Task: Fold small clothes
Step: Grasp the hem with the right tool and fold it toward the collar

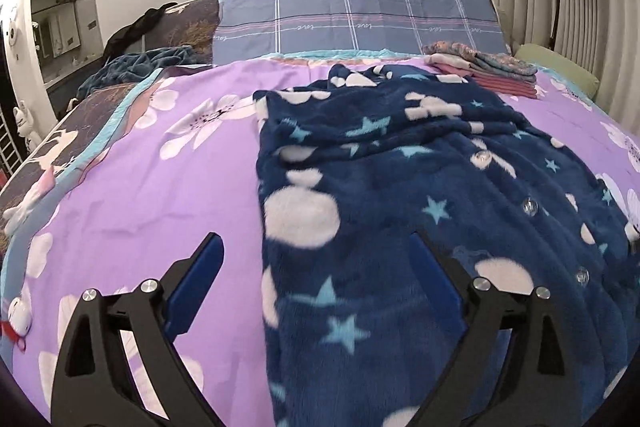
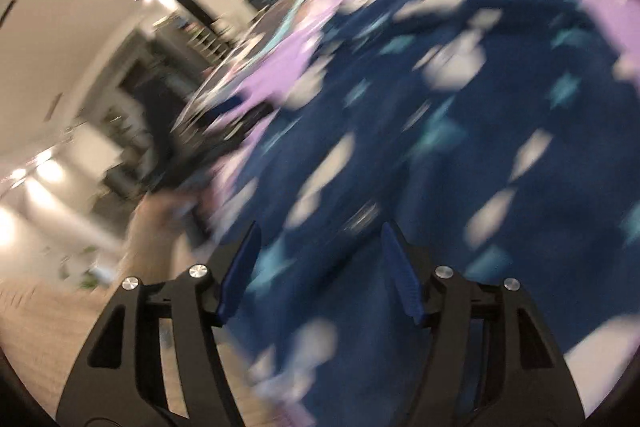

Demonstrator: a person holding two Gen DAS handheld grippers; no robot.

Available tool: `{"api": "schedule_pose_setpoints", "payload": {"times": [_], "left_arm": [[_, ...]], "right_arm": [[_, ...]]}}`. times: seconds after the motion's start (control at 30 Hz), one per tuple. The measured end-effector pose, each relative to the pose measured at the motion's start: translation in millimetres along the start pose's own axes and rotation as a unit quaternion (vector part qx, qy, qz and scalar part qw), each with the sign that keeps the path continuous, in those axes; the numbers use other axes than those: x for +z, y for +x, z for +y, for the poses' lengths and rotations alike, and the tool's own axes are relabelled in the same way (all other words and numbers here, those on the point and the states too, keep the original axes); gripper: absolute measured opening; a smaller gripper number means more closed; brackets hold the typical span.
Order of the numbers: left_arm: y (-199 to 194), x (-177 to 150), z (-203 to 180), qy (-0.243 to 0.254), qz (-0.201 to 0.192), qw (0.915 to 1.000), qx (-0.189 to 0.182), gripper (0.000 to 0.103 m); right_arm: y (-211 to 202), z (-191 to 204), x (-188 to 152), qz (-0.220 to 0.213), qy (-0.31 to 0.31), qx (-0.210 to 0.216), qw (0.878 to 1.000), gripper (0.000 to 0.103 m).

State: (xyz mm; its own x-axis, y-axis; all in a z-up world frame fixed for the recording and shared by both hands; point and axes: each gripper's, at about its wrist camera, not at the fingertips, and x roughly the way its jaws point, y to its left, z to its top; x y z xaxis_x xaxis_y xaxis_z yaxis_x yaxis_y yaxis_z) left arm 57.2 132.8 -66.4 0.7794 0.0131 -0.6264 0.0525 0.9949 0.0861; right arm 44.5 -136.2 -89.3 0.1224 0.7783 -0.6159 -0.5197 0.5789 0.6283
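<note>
Left wrist view: left gripper (image 1: 316,247) hangs over the bed, jaws spread wide, nothing between the pads. Navy fleece garment (image 1: 420,195), white blobs and pale stars, clear buttons down its right part, lies spread on the purple floral sheet (image 1: 132,187). One finger is over bare sheet, the other over the fleece. Folded pile (image 1: 484,71) sits beyond the garment, near a green pillow (image 1: 560,71). Plaid pillow (image 1: 352,15) at the head of the bed.

Right wrist view: badly blurred. Right gripper (image 2: 318,243) released, jaws apart, empty, above the garment (image 2: 460,115). Sheet (image 2: 280,67) shows at the garment's left edge; room beyond is unreadable.
</note>
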Motion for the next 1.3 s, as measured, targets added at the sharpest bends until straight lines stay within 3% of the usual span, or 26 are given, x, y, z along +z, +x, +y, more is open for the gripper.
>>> {"api": "schedule_pose_setpoints", "payload": {"times": [0.17,0.27,0.3,0.4,0.5,0.6,0.73,0.87,1.0,1.07,1.13,1.17,1.2,1.23,1.27,1.3], "left_arm": [[-17.2,-8.7,-1.3,-0.007,-0.009,0.9999,-0.005,0.093],[-19.7,-15.2,5.3,-0.025,-0.001,0.9996,-0.011,0.093],[-19.4,-17.3,7.5,-0.031,0.004,0.9994,-0.012,0.093],[-19.2,-25.7,14.5,-0.042,0.020,0.9989,-0.006,0.093],[-18.6,-38.9,21.1,-0.046,0.044,0.9979,-0.007,0.093],[-17.0,-55.8,26.8,-0.060,0.072,0.9949,-0.035,0.093],[-23.0,-70.4,29.2,-0.084,0.095,0.9859,-0.109,0.093],[-34.5,-81.2,27.8,-0.070,0.116,0.9829,-0.124,0.093],[-45.7,-89.8,28.4,-0.072,0.130,0.9780,-0.146,0.093],[-50.4,-96.0,28.1,-0.079,0.137,0.9736,-0.164,0.093],[-53.9,-99.9,27.4,-0.095,0.142,0.9656,-0.197,0.093],[-57.4,-101.7,26.2,-0.106,0.141,0.9581,-0.226,0.087],[-59.4,-102.4,25.1,-0.113,0.141,0.9507,-0.252,0.070],[-61.8,-103.7,23.2,-0.127,0.139,0.9391,-0.288,0.060],[-62.9,-104.1,21.5,-0.133,0.136,0.9330,-0.305,0.036],[-63.3,-104.2,20.1,-0.136,0.136,0.9300,-0.314,0.024]], "right_arm": [[6.5,-6.3,-18.7,0.007,0.040,0.011,0.999,0.056],[13.9,-9.4,-18.2,0.022,0.066,0.060,0.996,0.013],[17.6,-6.6,-18.5,0.031,0.072,0.084,0.993,0.009],[8.6,9.9,-23.5,0.016,0.053,0.103,0.993,0.008],[-10.9,-8.5,-26.2,-0.014,0.092,0.123,0.988,0.006],[-13.5,-27.2,-37.6,-0.010,0.110,0.056,0.992,0.006],[-20.9,-27.9,-50.3,-0.004,0.119,0.061,0.991,0.011],[-63.7,-24.9,-45.5,-0.074,0.104,0.004,0.992,0.036],[-109.2,-51.6,-56.2,-0.122,0.153,-0.120,0.973,0.037],[-114.8,-64.0,-63.6,-0.121,0.179,-0.137,0.967,0.037],[-109.5,-75.7,-73.3,-0.112,0.203,-0.122,0.965,0.037],[-104.3,-78.4,-77.0,-0.110,0.209,-0.114,0.965,0.037],[-103.8,-80.2,-80.2,-0.113,0.210,-0.109,0.965,0.037],[-105.1,-80.5,-81.6,-0.120,0.209,-0.101,0.965,0.038],[-103.2,-81.5,-79.5,-0.126,0.210,-0.090,0.965,0.044],[-102.1,-81.9,-76.8,-0.131,0.211,-0.075,0.966,0.048]]}}
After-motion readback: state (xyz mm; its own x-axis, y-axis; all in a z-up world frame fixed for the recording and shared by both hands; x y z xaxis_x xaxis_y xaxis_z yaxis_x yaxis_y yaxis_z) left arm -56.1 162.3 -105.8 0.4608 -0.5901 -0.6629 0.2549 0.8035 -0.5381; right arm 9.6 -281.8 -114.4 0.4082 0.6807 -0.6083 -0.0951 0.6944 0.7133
